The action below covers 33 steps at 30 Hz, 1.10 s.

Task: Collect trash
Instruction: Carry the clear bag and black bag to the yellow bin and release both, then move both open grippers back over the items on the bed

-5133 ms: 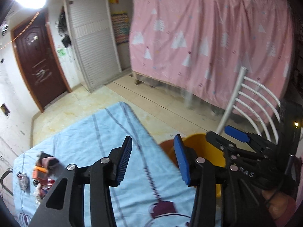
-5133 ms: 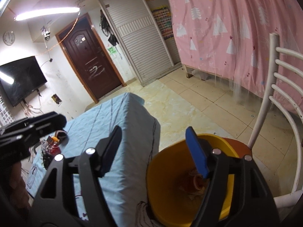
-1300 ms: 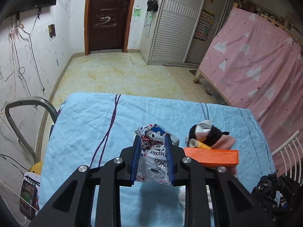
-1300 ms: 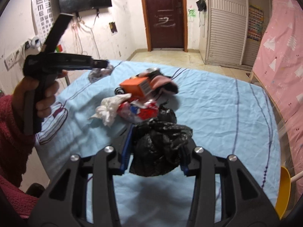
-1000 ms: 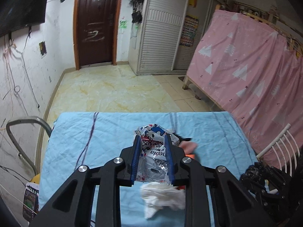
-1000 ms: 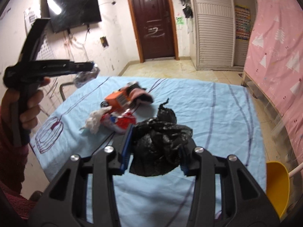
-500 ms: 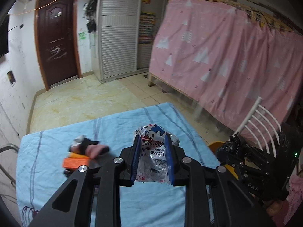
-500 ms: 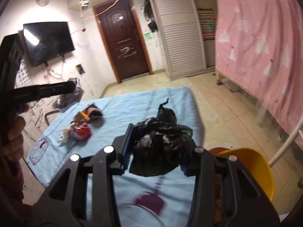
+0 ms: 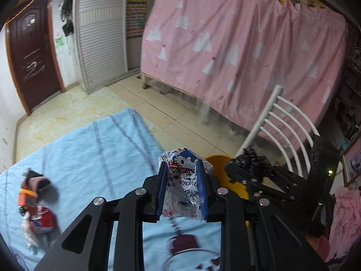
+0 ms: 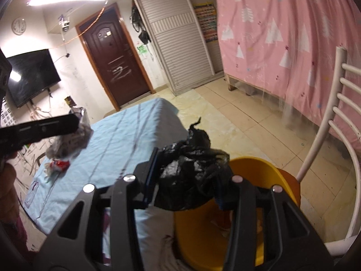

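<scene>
My left gripper (image 9: 181,188) is shut on a crinkled printed plastic wrapper (image 9: 180,194) and holds it above the table's right edge. My right gripper (image 10: 188,181) is shut on a crumpled black plastic bag (image 10: 191,174) and holds it over the near rim of the yellow bin (image 10: 266,169). The bin (image 9: 216,160) stands on a chair seat beside the table. The black bag (image 9: 250,160) also shows in the left wrist view, and the wrapper (image 10: 70,140) in the right wrist view. More trash (image 9: 33,201) lies on the blue cloth at the left: an orange box, a red wrapper, white tissue.
The table has a light blue cloth (image 9: 94,153) with dark stripes. A white metal chair back (image 9: 284,122) rises behind the bin. A pink curtain (image 9: 248,52) hangs beyond it. The tiled floor (image 10: 248,117) lies between the table and the curtain.
Both grippers have swung right from over the trash pile toward the yellow bin, each still holding its piece. The black bag now hangs over the bin's rim.
</scene>
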### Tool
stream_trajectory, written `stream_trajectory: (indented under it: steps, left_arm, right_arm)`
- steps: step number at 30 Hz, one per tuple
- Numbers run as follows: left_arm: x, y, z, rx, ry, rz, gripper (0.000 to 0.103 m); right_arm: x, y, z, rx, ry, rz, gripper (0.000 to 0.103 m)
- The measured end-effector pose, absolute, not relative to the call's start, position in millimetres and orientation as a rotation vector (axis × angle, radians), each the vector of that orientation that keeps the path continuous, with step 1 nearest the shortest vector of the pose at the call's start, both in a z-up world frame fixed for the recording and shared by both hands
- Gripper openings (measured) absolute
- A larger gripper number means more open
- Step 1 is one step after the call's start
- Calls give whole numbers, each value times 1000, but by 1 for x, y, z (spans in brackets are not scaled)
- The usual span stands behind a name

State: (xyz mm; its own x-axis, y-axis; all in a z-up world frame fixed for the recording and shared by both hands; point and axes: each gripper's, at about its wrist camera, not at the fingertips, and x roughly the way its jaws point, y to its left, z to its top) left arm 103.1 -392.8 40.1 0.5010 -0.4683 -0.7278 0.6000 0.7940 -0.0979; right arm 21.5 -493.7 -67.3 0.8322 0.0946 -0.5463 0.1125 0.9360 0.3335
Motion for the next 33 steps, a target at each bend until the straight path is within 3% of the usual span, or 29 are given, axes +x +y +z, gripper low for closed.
stream_trajectory:
  steps: [5,6,8,9,12,17,20,33]
  left_arm:
    - [101,-426,26,195,861,-694,16]
    - [100,-433,23,197,872,-706,16]
    - [97,-439,19,204,878,-719,16]
    - [96,-443,17,208,880,-722,17]
    - [96,-453,12,205,899,-733,20]
    - [94,-455,10,192,909,-735,41]
    - [93,-453,12,187,906,-737,48]
    - [98,-403,30,138,849,-654,53]
  right_arm:
    - [23,-510,-79,407,617,-35,43]
    - [23,-513,-82,417,625,-41,46]
    - [21,-520,-84,432,622,-64,63]
    - [20,-522,-84,436,619,-70,65]
    - [16,-533,-83,456,605,-90,65]
    - [11,-542,-83,473,587,-110,65]
    - [10,-541,-83,473,580,-113,65]
    - [19,-510,-70,428,574,-49,66]
